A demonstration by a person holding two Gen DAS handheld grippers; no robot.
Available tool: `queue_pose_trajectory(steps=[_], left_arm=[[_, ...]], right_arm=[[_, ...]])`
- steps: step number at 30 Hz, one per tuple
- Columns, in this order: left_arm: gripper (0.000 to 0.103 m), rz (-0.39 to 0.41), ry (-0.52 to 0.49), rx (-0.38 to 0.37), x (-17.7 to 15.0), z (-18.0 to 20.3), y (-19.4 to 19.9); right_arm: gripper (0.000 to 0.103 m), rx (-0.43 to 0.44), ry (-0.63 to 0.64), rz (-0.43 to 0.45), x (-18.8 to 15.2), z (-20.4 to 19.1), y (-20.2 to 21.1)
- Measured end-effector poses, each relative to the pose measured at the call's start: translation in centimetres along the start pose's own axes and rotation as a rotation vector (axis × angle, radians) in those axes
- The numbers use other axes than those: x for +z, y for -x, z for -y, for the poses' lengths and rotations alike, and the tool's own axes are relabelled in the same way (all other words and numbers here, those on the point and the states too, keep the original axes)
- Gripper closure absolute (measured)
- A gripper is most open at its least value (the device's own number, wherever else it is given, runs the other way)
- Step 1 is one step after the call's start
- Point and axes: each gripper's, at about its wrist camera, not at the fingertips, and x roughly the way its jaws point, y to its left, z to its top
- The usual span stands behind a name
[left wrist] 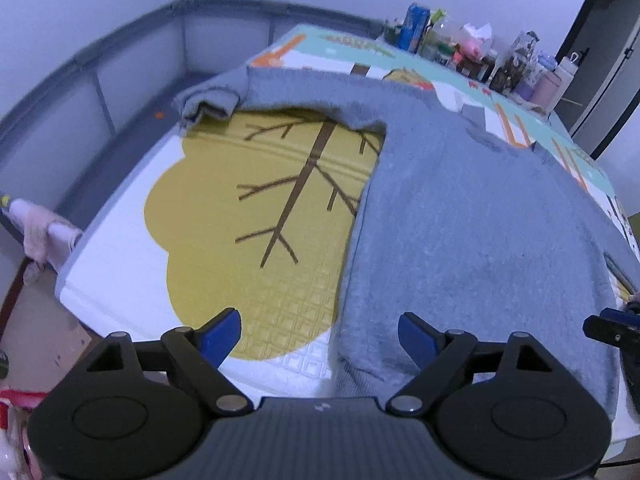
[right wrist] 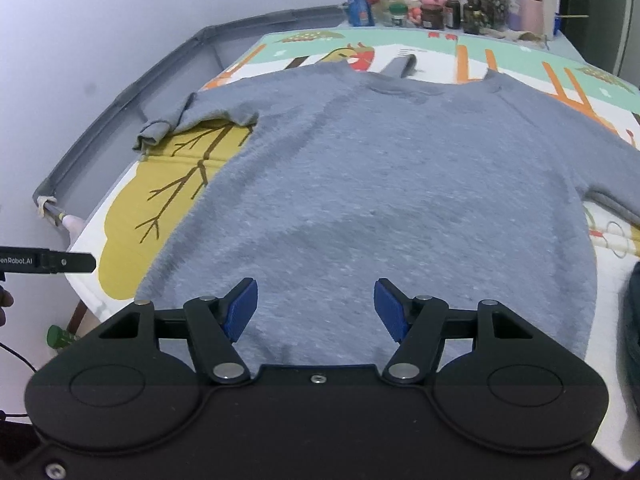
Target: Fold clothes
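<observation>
A grey fuzzy sweater [right wrist: 384, 184] lies spread flat, front down or up I cannot tell, on a play mat [left wrist: 256, 208] printed with a mustard-yellow tree, orange stripes and pale green patches. The mat covers the surface. The sweater's hem is at the near edge and its neckline at the far side. Its left sleeve [right wrist: 188, 118] is bent back toward the body, with the cuff bunched and lying on the yellow tree print. The right sleeve [right wrist: 612, 196] runs off toward the right edge of the surface. The knit looks soft and nappy, with a few shallow wrinkles near the collar.

The left gripper [left wrist: 320, 340] hangs over the near left edge of the sweater; its jaws stand wide apart with nothing between the blue pads [left wrist: 222, 336], one pad over the bare mat and the other over the cloth. The right gripper [right wrist: 316, 308] hangs over the near middle of the sweater, its jaws parted somewhat less, also holding nothing, and the pads do not appear to press the fabric.

At the far end of the surface stands a crowd of bottles and jars [right wrist: 448, 4], among them a blue can [right wrist: 359, 0]. A grey low wall [left wrist: 132, 40] borders the far left side.
</observation>
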Motion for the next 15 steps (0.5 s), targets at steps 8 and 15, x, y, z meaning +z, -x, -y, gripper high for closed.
queue_pose_trajectory(steps=[8, 15], left_arm=[[0.012, 0.064, 0.014, 0.027, 1.3, 0.1, 0.9], [0.010, 0.107, -0.045, 0.035, 2.9, 1.0, 1.2]], right_arm=[[0.038, 0.023, -0.047, -0.008, 0.1, 0.8, -0.7], [0.038, 0.032, -0.059, 0.001, 0.7, 0.9, -1.6]])
